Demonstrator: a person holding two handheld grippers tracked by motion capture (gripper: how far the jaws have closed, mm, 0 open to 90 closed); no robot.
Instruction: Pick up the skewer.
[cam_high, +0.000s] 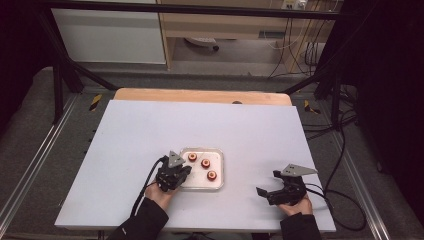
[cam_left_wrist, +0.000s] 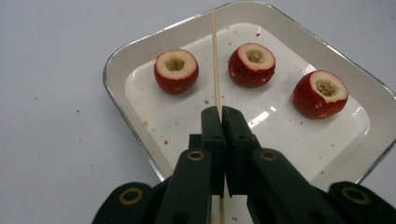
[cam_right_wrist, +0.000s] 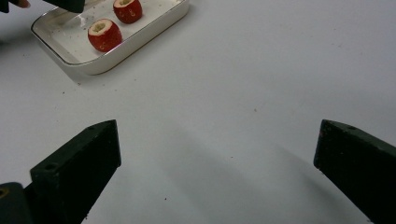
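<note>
High view first: white worktop (cam_high: 150, 130), and on it a shallow white rectangular dish with a metallic rim (cam_high: 219, 170) carrying three cored red fruits, cut tops showing pale flesh. Fruits sit apart from one another: left (cam_left_wrist: 176, 71), middle (cam_left_wrist: 251, 65), right (cam_left_wrist: 320, 93). They look soft-fleshed and round, likely to roll or bruise; crumbs on the dish suggest they shed.

My left gripper (cam_left_wrist: 219, 112) hangs over the dish's near edge, jaws pinched tight on a thin pale wooden skewer (cam_left_wrist: 215, 56) that points out between the left and middle fruit. Skewer looks light, stiff along its length and snappable sideways; I judge the low grip sound.

My right gripper (cam_right_wrist: 215, 154) rests well apart over bare worktop, jaws wide, empty.
</note>
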